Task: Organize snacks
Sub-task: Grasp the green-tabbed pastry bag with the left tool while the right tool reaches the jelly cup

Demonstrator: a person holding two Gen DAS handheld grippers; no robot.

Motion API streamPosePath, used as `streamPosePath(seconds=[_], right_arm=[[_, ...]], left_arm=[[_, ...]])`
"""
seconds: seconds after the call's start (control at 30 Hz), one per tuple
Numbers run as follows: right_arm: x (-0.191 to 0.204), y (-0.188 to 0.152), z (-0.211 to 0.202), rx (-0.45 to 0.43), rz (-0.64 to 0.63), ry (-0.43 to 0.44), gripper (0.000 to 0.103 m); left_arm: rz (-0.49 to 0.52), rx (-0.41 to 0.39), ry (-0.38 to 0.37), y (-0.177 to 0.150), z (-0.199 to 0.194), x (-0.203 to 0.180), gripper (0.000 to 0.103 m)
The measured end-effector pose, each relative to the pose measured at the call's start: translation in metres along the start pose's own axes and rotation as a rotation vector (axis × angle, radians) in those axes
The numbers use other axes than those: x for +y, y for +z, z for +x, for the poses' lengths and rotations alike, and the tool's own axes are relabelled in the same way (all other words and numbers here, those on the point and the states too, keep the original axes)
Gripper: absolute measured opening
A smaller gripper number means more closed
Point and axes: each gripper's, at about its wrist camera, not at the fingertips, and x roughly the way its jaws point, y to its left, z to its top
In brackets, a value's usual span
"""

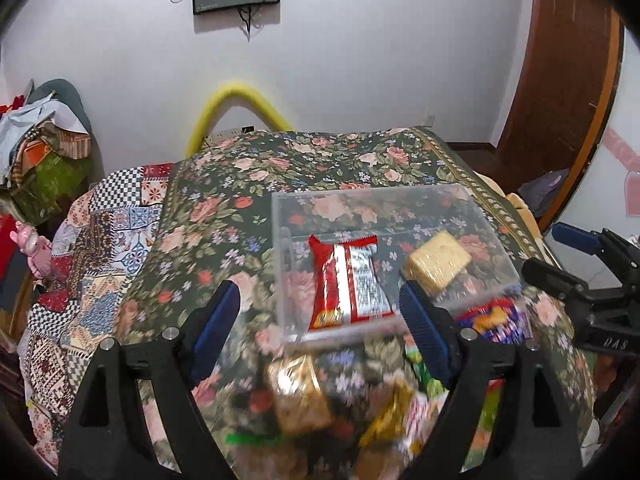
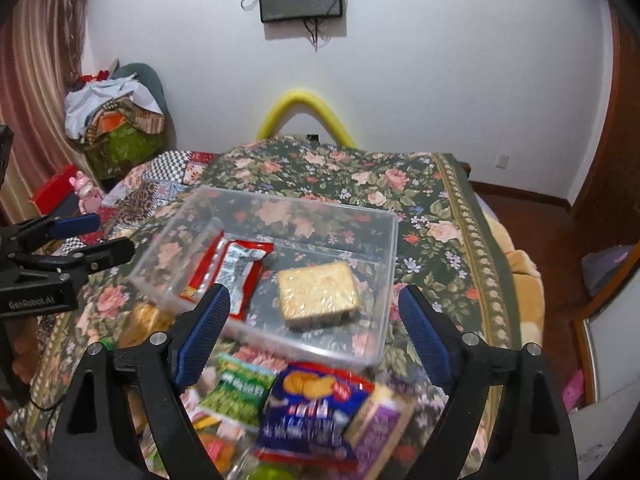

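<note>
Two snacks already in the clear box (image 2: 280, 216): red packet (image 2: 236, 270) at its left, wrapped biscuit (image 2: 318, 294) at its right. Left gripper (image 1: 320, 316) and right gripper (image 2: 316, 320) both spread wide, holding nothing. Best to drop onto the blue packet (image 2: 312, 412), pinching its edges. Loose pile blurred, labels unreadable

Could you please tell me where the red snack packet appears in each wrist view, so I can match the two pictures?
Left wrist: red packet sits centre frame, inside the clear box, left of the biscuit.
Right wrist: red packet lies left of centre, in the box's left half.
Shared landmark: the yellow tube against the wall.
</note>
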Motion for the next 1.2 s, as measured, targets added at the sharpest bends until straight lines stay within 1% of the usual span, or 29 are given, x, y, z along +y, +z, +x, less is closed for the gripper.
streamPosePath(seconds=[0.2, 0.33, 0.5, 0.63, 0.7, 0.8, 0.87, 0.93, 0.97, 1.03, 1.1, 1.2], right_arm=[[0.014, -0.023, -0.031, -0.025, -0.042, -0.002, 0.085], [0.021, -0.039, -0.04, -0.018, -0.042, 0.002, 0.085], [0.026, -0.067, -0.036, 0.032, -0.01, 0.022, 0.086], [0.027, -0.09, -0.03, 0.084, 0.004, 0.037, 0.086], [0.025, -0.101, -0.024, 0.118, 0.017, 0.044, 0.086], [0.023, -0.116, -0.016, 0.155, 0.02, 0.033, 0.085], [0.021, -0.123, -0.01, 0.172, 0.031, 0.031, 0.083], [0.019, -0.128, -0.003, 0.194, 0.045, 0.042, 0.076], [0.018, -0.13, -0.001, 0.203, 0.052, 0.044, 0.075], [0.017, -0.134, 0.004, 0.219, 0.057, 0.048, 0.071], [0.017, -0.137, 0.009, 0.23, 0.052, 0.047, 0.07], [0.016, -0.14, 0.014, 0.244, 0.047, 0.042, 0.064]], left_arm=[[-0.012, 0.001, 0.001, -0.033, -0.036, 0.015, 0.086], [-0.037, 0.036, 0.004, -0.06, -0.045, 0.029, 0.087], [-0.079, 0.087, 0.034, -0.091, -0.042, 0.043, 0.087], [-0.123, 0.136, 0.028, -0.115, -0.035, 0.053, 0.087], [-0.121, 0.154, 0.029, -0.123, -0.031, 0.055, 0.087], [-0.124, 0.172, 0.027, -0.135, -0.025, 0.056, 0.087], [-0.135, 0.19, 0.025, -0.142, -0.018, 0.059, 0.087], [-0.153, 0.215, 0.025, -0.148, -0.009, 0.061, 0.087], [-0.162, 0.227, 0.026, -0.151, -0.004, 0.063, 0.087], [-0.17, 0.238, 0.0, -0.155, 0.003, 0.064, 0.087], [-0.169, 0.243, -0.017, -0.156, 0.009, 0.064, 0.087], [-0.168, 0.25, -0.04, -0.157, 0.017, 0.062, 0.087]])
